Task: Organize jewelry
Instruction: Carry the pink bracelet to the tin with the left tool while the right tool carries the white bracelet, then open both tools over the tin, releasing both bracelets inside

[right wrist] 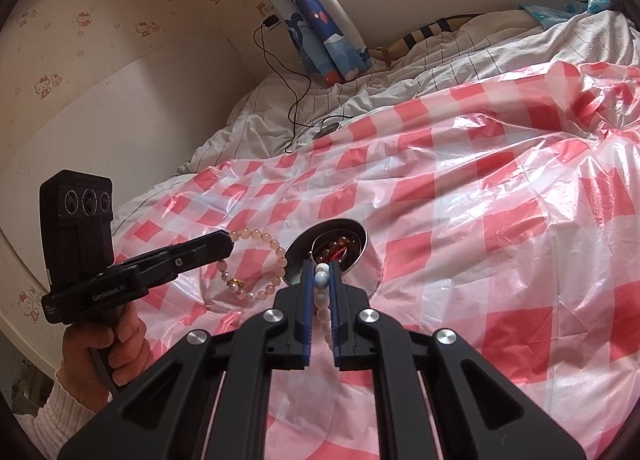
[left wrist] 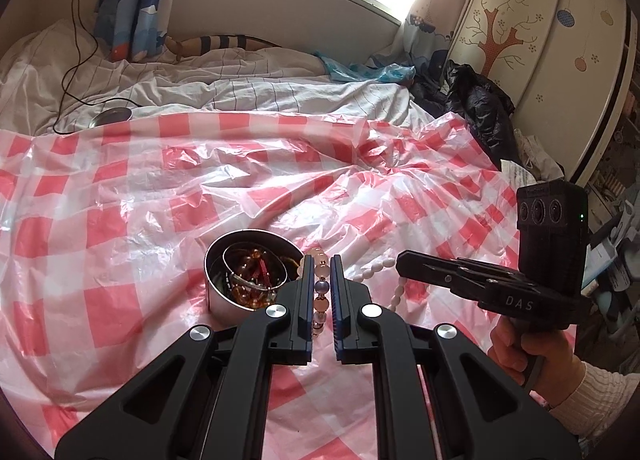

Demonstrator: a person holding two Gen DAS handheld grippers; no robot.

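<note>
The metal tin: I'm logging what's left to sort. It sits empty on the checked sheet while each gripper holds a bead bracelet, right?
Not empty. The left wrist view shows the metal tin already holding a bangle and amber beads. The rest stands: the left gripper holds the pink bracelet, the right gripper the white bracelet, over the checked sheet.

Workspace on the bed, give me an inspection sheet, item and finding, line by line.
Surface: pink checked plastic sheet, crinkled, spread over the bed.
Job's things: round metal tin with amber beads and a bangle inside; pink bead bracelet; white bead bracelet.
Clutter: blue plastic bag, black garment at the far edge.
Grippers: left tongs shut on the pink bead bracelet; right tongs shut on the white bead bracelet.
Cables: black cable from wall socket to a round disc.
Surroundings: window, curtains, wardrobe.
</note>
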